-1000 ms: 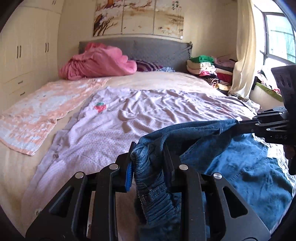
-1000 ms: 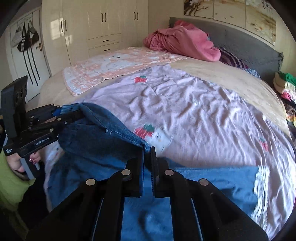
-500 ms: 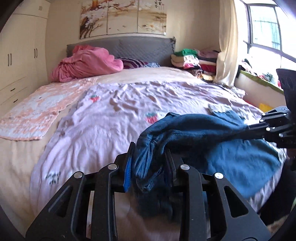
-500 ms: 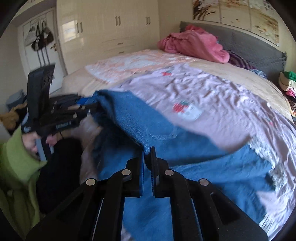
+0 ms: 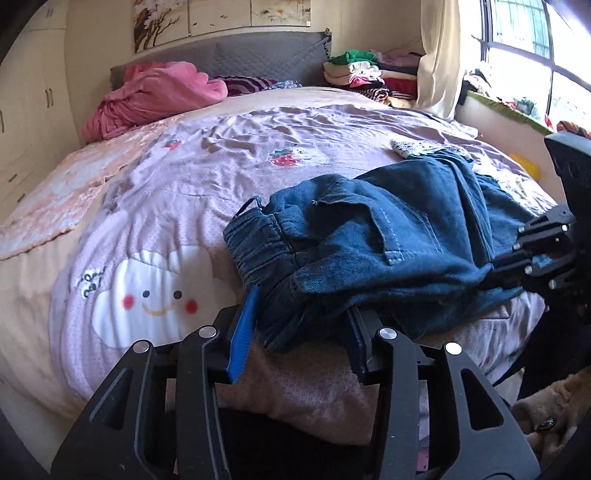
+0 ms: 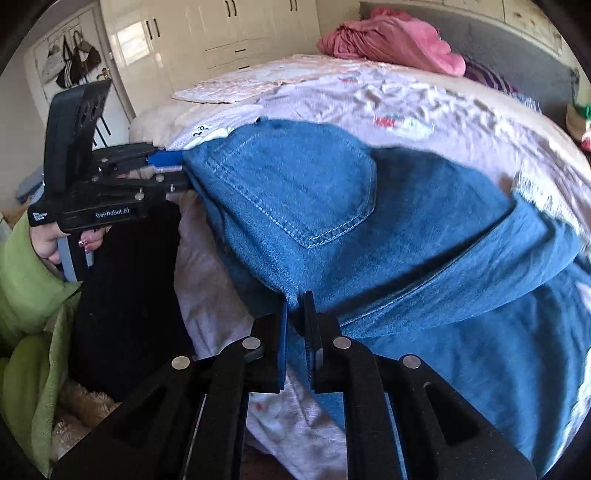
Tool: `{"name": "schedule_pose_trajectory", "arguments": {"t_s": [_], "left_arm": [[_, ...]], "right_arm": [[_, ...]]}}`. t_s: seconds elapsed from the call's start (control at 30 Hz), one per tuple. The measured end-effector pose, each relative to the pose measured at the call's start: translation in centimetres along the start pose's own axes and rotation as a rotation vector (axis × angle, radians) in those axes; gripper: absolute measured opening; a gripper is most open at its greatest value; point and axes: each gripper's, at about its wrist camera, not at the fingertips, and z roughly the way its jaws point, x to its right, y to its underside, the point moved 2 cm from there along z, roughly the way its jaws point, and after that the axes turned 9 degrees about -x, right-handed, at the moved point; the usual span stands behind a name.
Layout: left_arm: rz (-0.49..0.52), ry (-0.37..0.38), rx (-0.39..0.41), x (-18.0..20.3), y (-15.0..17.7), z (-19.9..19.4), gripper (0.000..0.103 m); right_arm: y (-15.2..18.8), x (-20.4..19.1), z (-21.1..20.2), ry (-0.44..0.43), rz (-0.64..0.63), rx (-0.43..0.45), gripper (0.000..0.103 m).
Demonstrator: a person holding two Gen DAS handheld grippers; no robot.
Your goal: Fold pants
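Blue denim pants [image 5: 373, 236] lie bunched on a lilac bedspread [image 5: 177, 192] at the bed's near edge. The left tool [image 5: 299, 325] stands wide around the waistband; the right tool [image 6: 294, 314] pinches a fold of denim.

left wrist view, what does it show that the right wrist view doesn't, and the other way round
Only the left wrist view shows the window, the folded clothes stack, the cloud face on the sheet and the jeans' elastic waistband, with the left claw open around the denim. Only the right wrist view shows the wardrobe, hanging bags, a back pocket and the right claw shut on the jeans. Both show the jeans, pink blanket and headboard.
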Motion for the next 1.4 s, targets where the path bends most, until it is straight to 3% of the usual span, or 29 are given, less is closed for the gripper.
{"name": "schedule_pose_trajectory", "arguments": {"t_s": [0.2,0.27,0.33,0.43,0.53,0.7,0.87,0.93,1.07,1.23,1.4], "left_arm": [[0.025,-0.064,0.162,-0.3,-3.1,-3.0,0.036],[0.022,-0.082,0.094,-0.5,-2.8,-1.8,0.036],[-0.018,-0.05,-0.007,-1.0,-1.4,0.1,0.036],[-0.063,0.014,-0.056,-1.1,0.4,0.5,0.037],[-0.107,0.045,-0.109,-1.8,1.1,0.4,0.046],[-0.182,0.092,-0.079,-2.9,1.3,-2.8,0.048],[-0.153,0.117,0.047,-1.3,-1.8,-7.0,0.051],[-0.142,0.157,0.054,0.0,-3.6,-6.3,0.051],[-0.133,0.24,-0.014,2.3,-5.3,-2.2,0.05],[-0.11,0.151,-0.157,3.4,-2.8,2.9,0.05],[-0.055,0.089,-0.152,4.1,-1.0,3.5,0.048]], "right_arm": [[-1.1,-1.1,-0.9,-0.035,-0.001,0.056,0.009],[-1.0,-1.2,-0.4,-0.029,-0.001,0.031,0.009],[-0.6,-0.9,0.5,-0.036,0.022,-0.003,0.009],[0.3,-0.3,1.4,-0.063,0.069,-0.03,0.009],[0.3,0.2,1.4,-0.088,0.098,-0.027,0.009],[0.3,0.3,1.1,-0.093,0.098,-0.013,0.012],[0.3,-0.2,1.1,-0.101,0.104,-0.009,0.021],[0.4,-0.5,1.0,-0.108,0.103,-0.006,0.025],[0.7,-0.3,-0.3,-0.112,0.123,0.012,0.028],[1.9,1.2,-3.6,-0.083,0.182,0.073,0.03],[0.8,3.0,-5.9,-0.01,0.221,0.145,0.039]]}}
